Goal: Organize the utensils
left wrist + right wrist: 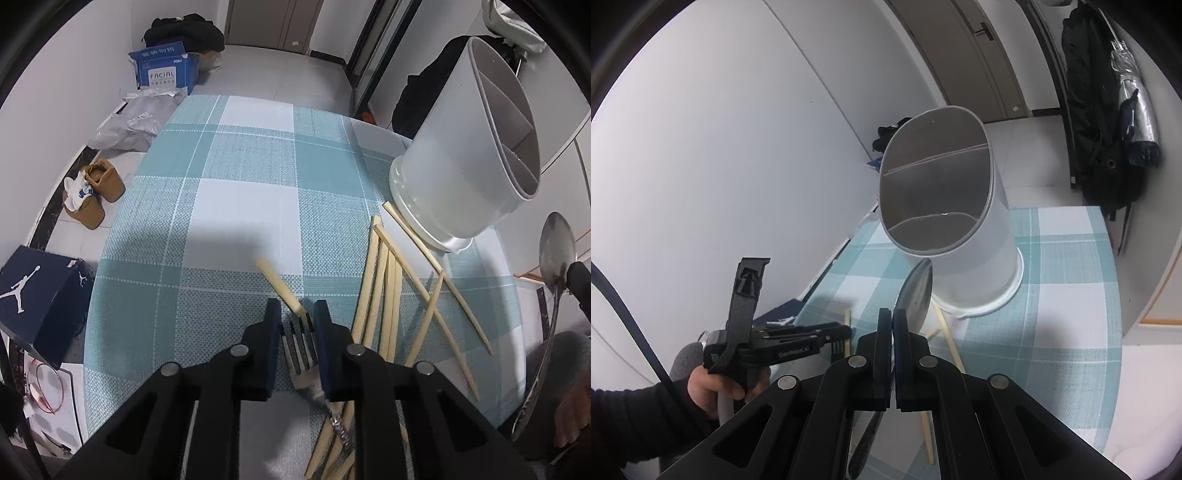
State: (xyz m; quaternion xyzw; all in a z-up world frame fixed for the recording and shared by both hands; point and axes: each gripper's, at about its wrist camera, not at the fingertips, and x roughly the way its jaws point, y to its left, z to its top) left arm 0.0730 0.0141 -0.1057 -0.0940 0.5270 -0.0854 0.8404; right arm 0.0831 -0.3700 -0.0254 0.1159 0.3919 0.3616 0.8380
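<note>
My left gripper (296, 312) is low over the checked tablecloth (240, 206), its jaws closed around the head of a metal fork (301, 350) that lies among wooden chopsticks (388, 291). My right gripper (892, 317) is shut on a metal spoon (914, 293), held in the air with its bowl up, just below the mouth of the white utensil holder (945, 206). The holder (465, 147) has three compartments and appears empty. The spoon also shows at the right of the left wrist view (556, 251). The left gripper shows in the right wrist view (846, 345).
Several chopsticks lie scattered in front of the holder, one (282, 290) lies apart by the left fingertips. The table's left edge drops to a floor with a shoe box (40, 295), shoes (98, 188) and bags. A black bag (1108, 110) hangs at the right.
</note>
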